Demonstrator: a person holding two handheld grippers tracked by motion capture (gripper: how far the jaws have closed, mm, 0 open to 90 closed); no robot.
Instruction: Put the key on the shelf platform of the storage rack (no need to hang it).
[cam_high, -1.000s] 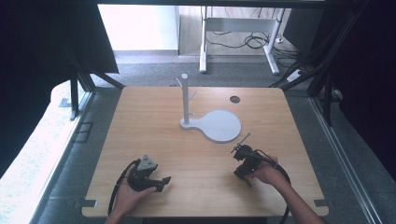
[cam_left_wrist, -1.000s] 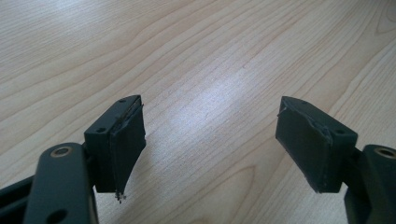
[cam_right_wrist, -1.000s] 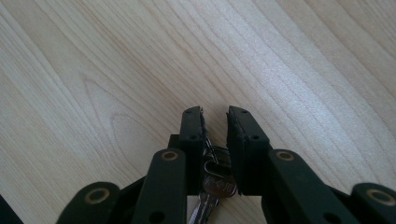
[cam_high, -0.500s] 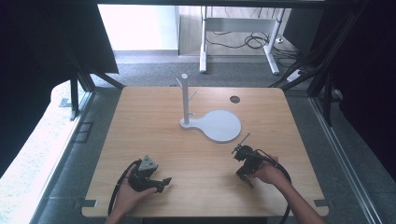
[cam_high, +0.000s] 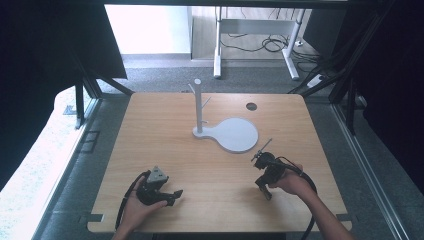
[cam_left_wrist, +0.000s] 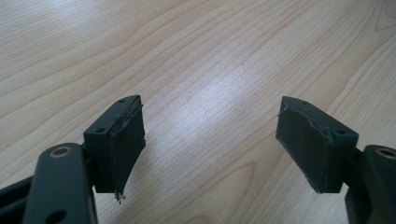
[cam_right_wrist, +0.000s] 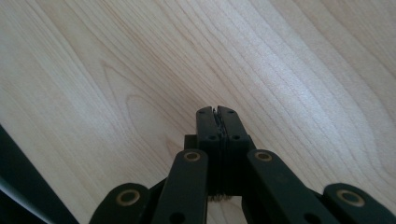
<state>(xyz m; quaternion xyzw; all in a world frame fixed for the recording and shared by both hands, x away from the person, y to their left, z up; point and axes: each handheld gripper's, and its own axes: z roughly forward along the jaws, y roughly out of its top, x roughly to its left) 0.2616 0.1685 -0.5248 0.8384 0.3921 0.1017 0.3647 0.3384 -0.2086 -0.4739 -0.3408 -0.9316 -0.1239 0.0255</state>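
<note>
My left gripper (cam_high: 174, 194) lies low over the wooden table (cam_high: 210, 165) near its front left, held in a hand. In the left gripper view its jaws stand wide apart over bare wood, so my left gripper (cam_left_wrist: 210, 140) is open and holds nothing. My right gripper (cam_high: 265, 191) is at the front right, held in the other hand and pointing toward the table's near edge. Up close in its own view, my right gripper (cam_right_wrist: 217, 113) is shut, pad against pad, with nothing between them.
A white stand (cam_high: 198, 107) with short pegs rises from a flat round base (cam_high: 235, 135) at the table's middle back. A small round hole (cam_high: 251, 106) sits behind it. Cables trail from both grippers toward the near edge.
</note>
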